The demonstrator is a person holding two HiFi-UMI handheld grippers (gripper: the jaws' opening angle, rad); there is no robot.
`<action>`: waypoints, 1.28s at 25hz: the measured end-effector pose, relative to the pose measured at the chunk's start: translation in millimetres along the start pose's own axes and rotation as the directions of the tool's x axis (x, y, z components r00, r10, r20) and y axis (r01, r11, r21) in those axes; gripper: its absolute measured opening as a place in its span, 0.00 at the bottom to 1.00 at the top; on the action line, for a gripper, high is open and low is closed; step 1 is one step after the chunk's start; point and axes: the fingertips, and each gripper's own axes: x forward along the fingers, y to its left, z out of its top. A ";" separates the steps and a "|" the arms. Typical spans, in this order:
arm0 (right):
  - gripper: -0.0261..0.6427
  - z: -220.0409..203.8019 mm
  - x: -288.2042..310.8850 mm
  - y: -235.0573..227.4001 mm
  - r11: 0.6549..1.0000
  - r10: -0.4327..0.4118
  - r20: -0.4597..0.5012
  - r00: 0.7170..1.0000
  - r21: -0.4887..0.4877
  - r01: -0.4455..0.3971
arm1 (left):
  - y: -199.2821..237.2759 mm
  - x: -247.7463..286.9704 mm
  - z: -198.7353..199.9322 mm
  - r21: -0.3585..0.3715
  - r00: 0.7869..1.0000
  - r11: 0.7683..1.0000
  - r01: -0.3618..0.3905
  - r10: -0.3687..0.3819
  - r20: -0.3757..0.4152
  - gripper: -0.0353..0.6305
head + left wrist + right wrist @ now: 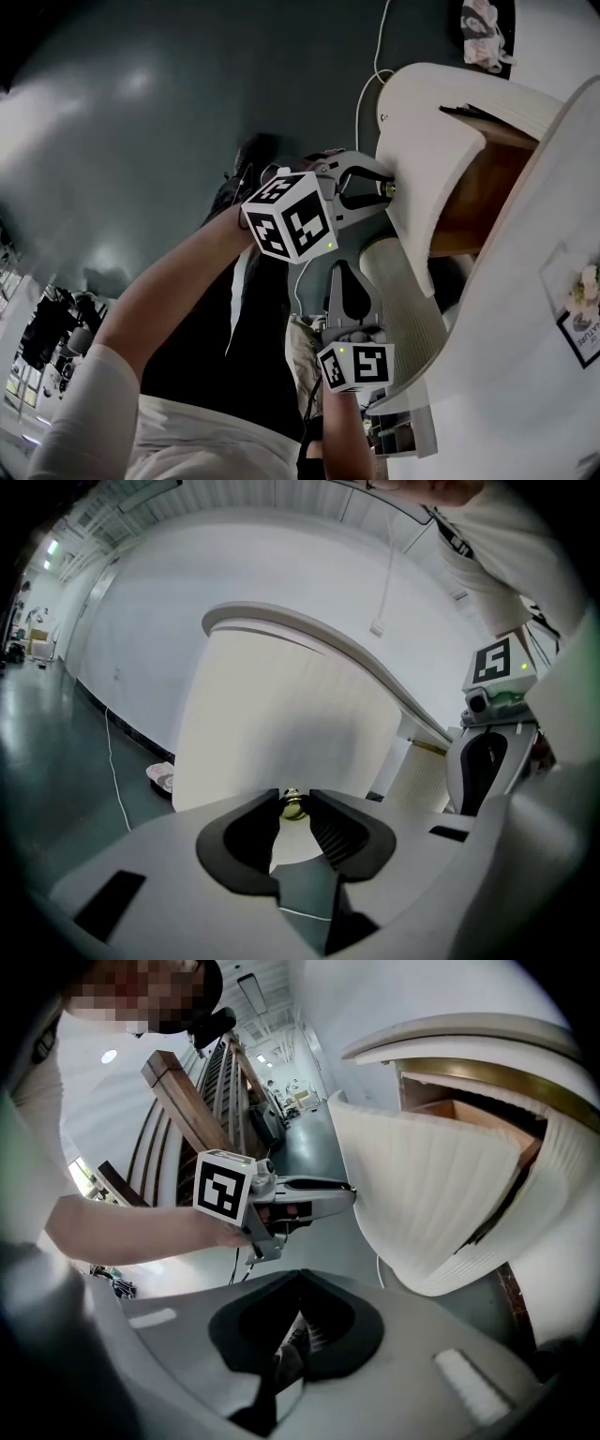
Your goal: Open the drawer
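The head view looks down from above the person's arms, close over the left tool (380, 190), the right tool (343, 272) and the drawer front (422, 150). The left gripper view faces that front's knob (293, 804) from right against it. The right gripper view sits farther back; all three share the front.

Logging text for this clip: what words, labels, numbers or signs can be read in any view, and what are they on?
No text reads clearly in any view.
Left marker cube: black-and-white square patterns only, no letters.
Right marker cube: patterns only.
Small framed card: some print, too small to read.
Drawer front and knob: no writing.
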 end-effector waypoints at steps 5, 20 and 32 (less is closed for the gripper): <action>0.06 0.5 -3.4 0.0 1.000 0.005 0.000 1.000 -0.015 -0.005 | -0.3 -9.2 -5.3 -0.006 1.000 1.000 -0.016 0.016 -0.024 0.21; 0.06 3.1 1.2 17.6 0.996 0.068 -0.040 0.997 -0.053 -0.070 | -3.7 -36.4 -20.7 -0.030 0.997 0.999 -0.041 0.039 -0.074 0.21; 0.06 6.9 -3.7 27.8 0.993 0.094 -0.066 0.993 -0.067 -0.099 | -5.7 -55.7 -31.4 -0.044 0.991 0.997 -0.063 0.057 -0.121 0.21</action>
